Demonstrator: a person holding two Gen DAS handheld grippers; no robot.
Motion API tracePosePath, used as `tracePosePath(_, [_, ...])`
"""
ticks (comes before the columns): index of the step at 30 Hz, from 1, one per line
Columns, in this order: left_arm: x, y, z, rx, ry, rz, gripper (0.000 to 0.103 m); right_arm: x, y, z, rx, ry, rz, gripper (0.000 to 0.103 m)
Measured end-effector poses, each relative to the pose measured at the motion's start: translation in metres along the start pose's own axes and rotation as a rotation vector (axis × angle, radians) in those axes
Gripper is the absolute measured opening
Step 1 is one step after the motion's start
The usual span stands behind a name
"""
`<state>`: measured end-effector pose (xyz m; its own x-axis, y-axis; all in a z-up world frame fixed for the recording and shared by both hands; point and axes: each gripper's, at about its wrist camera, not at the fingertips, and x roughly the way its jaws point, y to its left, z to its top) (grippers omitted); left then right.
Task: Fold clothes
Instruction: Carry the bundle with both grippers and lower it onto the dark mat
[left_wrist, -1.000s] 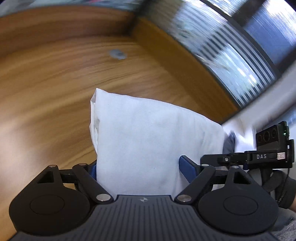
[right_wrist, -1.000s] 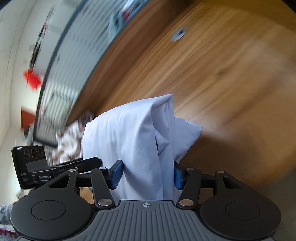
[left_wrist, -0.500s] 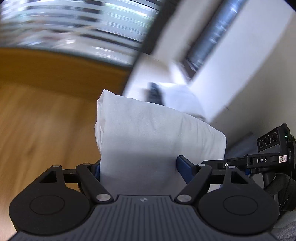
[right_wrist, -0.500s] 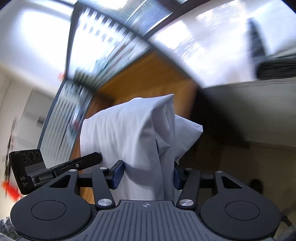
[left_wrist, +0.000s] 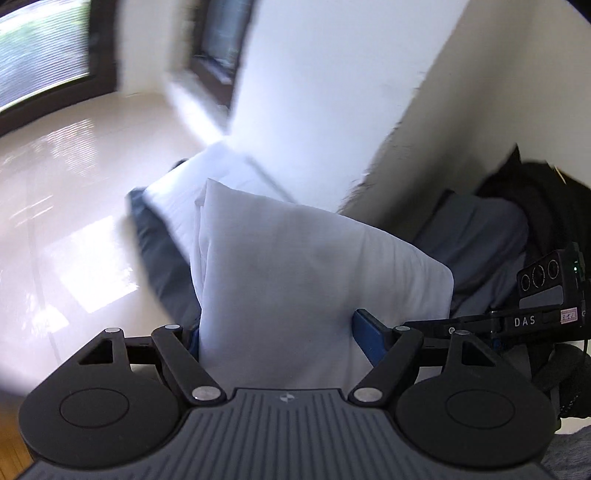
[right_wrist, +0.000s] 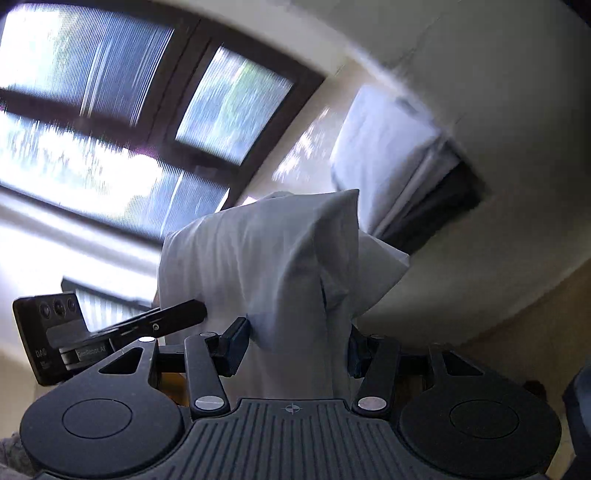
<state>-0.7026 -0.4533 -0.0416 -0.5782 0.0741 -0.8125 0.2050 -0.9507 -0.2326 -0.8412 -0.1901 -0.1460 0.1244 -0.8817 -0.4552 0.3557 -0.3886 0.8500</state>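
The left tool (left_wrist: 275, 334) is clamped on a folded white cloth (left_wrist: 295, 280), its blue pads (left_wrist: 369, 334) pressing the bundle from both sides, the left pad mostly hidden behind the fabric. The cloth stands up between the fingers as a thick, smooth block with stacked layers showing along its left edge. Just to the right, the right tool (left_wrist: 480, 321) reaches in level with it, its black camera block marked DAS at the far right. In the right wrist view, the right tool (right_wrist: 297, 345) is likewise clamped on the cloth (right_wrist: 266, 266), which bunches into a rounded top with a loose corner poking out to the right; the left tool (right_wrist: 177, 314) shows at the left edge, touching the fabric's side. Beyond the cloth, both views are blurred. Farther off lies a stack (left_wrist: 207, 184) of white folded fabric on something dark, resting on a pale glossy floor (left_wrist: 66, 177). A white wall (left_wrist: 325, 92) rises behind it, and dark-framed windows (right_wrist: 122, 110) with blinds fill the left of the right wrist view. A dark grey heap (left_wrist: 476, 240) lies at the right, past the right tool.
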Motion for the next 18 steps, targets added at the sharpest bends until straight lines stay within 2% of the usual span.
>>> tracePosePath(5, [0.031, -0.018, 0.089, 0.192, 0.15, 0.005, 0.082, 0.0, -0.013, 0.026, 0.109, -0.101, 0.016, 0.056])
tracePosePath(10, [0.053, -0.031, 0.152, 0.44, 0.235, -0.015, 0.082, 0.013, -0.018, 0.047, 0.208, -0.173, 0.056, 0.058])
tracePosePath(13, [0.071, -0.02, 0.181, 0.528, 0.282, -0.057, 0.082, 0.028, -0.013, 0.057, 0.241, -0.215, 0.051, 0.059])
tracePosePath(18, [0.114, 0.022, 0.218, 0.599, 0.363, -0.16, 0.082, 0.059, -0.003, 0.071, 0.318, -0.272, 0.005, 0.059])
